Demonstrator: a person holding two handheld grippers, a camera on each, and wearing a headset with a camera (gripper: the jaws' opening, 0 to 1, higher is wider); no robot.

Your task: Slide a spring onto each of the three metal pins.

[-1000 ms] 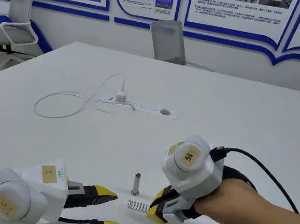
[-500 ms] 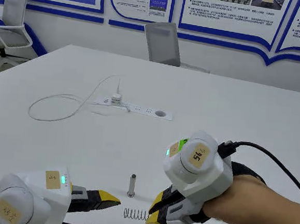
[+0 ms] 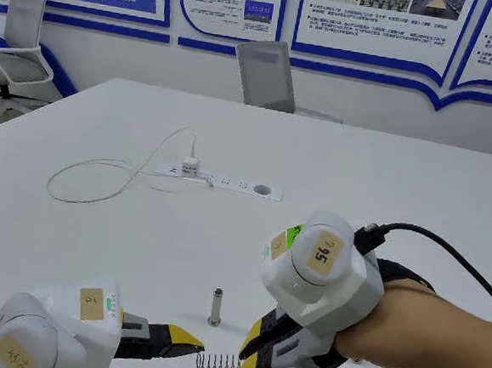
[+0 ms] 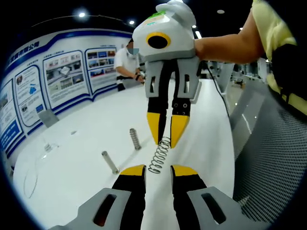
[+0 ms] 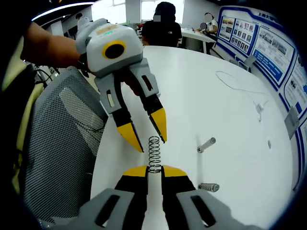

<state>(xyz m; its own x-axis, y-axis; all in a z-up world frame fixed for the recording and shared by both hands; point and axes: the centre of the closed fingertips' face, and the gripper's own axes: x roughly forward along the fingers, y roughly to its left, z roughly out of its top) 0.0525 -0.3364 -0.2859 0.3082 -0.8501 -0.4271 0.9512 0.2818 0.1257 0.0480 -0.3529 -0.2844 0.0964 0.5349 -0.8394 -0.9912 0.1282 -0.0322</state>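
The left gripper (image 3: 188,361) sits lowest in the head view, at the near edge of the bench (image 3: 374,181). Its jaws are apart, one on each side of the free end of a spring (image 3: 217,363); whether they touch the spring cannot be told.

The right gripper (image 5: 154,172) faces it from the other side. Its jaws are clamped on the other end of the spring. The spring runs straight across the gap between the two sets of yellow jaw tips, just above the bench top.

Just beyond the spring, a bare metal pin (image 3: 216,306) stands upright on the bench. In the left gripper view, a second pin (image 4: 135,139) stands near it, with coils around its shaft.

Further out, at mid-bench, lies a white power strip (image 3: 237,185) with a small white plug (image 3: 190,166) in it. A thin white cable (image 3: 85,176) loops away from the plug.

Past the far edge stands a grey chair (image 3: 267,75), with another chair (image 3: 23,34) at the left. Blue-framed boards (image 3: 243,5) line the wall behind them.
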